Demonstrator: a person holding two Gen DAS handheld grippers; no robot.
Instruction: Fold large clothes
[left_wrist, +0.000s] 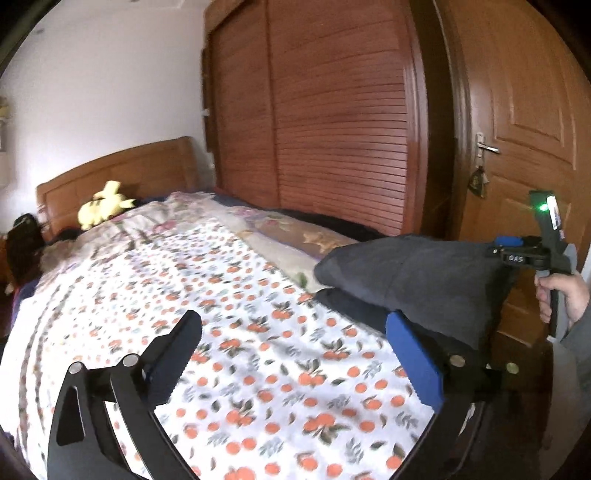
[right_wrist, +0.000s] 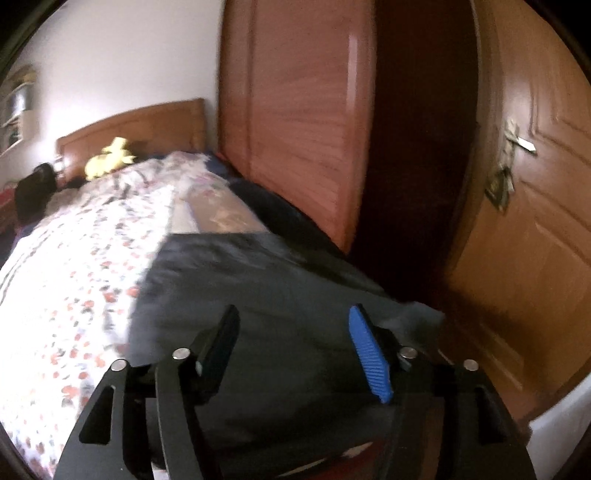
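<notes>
Dark grey garment (left_wrist: 424, 273) on white bedspread (left_wrist: 240, 332) printed with orange fruit; yellow plush toy (left_wrist: 105, 208)

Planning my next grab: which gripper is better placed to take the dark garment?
Probably right: the right gripper is open directly over the dark garment; the left gripper faces mostly bedspread, garment at its side.
</notes>
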